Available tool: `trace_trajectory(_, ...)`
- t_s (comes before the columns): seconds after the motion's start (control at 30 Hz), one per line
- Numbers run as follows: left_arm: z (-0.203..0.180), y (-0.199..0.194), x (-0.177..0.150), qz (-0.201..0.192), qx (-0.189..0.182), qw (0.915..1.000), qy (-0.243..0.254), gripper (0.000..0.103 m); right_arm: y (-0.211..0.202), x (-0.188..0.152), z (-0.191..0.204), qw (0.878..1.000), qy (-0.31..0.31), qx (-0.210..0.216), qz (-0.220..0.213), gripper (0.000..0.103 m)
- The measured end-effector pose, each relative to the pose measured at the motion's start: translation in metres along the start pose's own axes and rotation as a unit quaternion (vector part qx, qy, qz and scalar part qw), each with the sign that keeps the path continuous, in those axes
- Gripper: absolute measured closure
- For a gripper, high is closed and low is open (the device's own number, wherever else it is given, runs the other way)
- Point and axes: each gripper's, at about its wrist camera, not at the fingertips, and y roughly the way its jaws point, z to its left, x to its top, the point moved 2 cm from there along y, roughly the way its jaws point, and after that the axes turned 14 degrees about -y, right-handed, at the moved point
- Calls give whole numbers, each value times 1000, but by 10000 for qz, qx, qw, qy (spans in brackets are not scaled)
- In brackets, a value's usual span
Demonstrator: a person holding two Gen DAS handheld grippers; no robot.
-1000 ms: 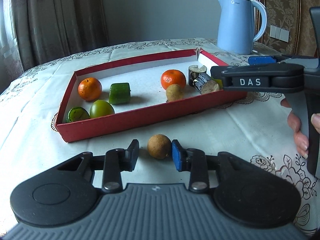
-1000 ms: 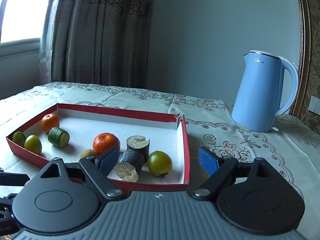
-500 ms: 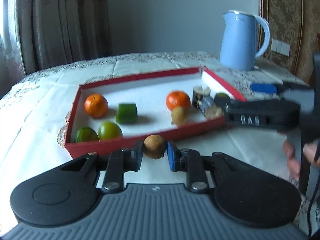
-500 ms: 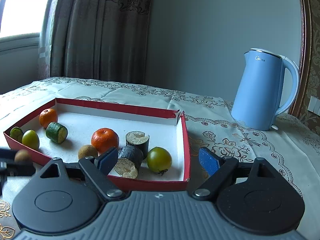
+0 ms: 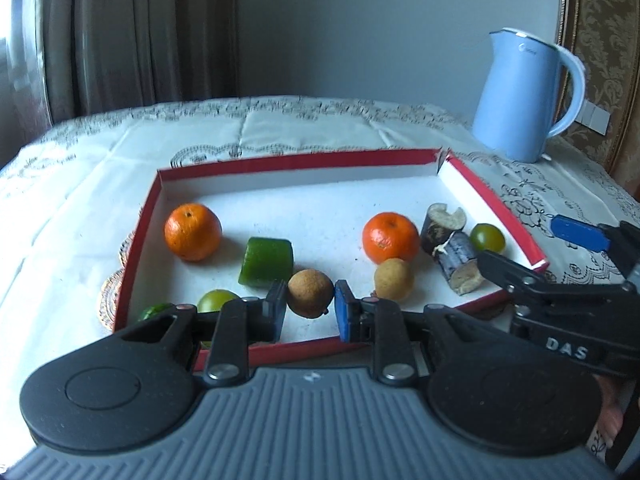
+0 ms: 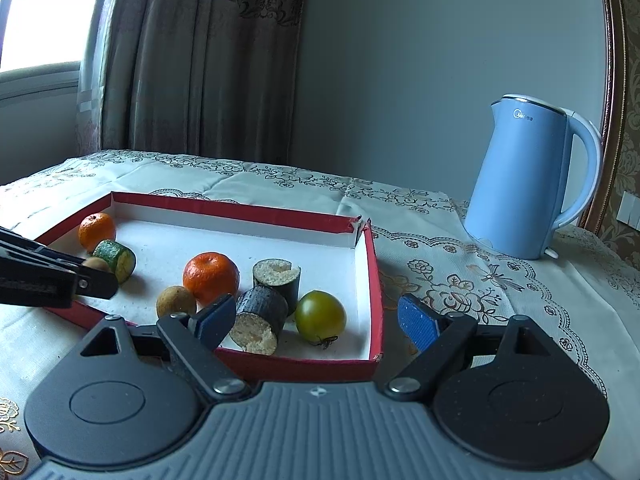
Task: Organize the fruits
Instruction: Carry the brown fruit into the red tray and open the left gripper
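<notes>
My left gripper is shut on a small brown longan, held just over the front part of the red-rimmed tray. The tray holds two oranges, a green cucumber piece, a second longan, two dark sugarcane pieces, and green tomatoes. My right gripper stands open and empty at the tray's near right corner. In the right wrist view the left gripper comes in from the left with the longan.
A light blue kettle stands on the embroidered tablecloth beyond the tray's right side. Curtains hang behind the table. A hand shows at the lower right edge of the left wrist view.
The left gripper shut on the longan that lay on the cloth before the tray, lifted it and carried it forward over the tray's front wall. The right gripper kept still.
</notes>
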Motion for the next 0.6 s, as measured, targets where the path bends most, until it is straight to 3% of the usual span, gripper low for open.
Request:
trace_trajectory(0.23,7,19,2,126,71,9998,-149,80,1,0,1,10000,-31,16,20,14)
trace_trajectory(0.6,4,30,2,20,133,9999,-75,78,3,0,2,9999,-67,41,87,14)
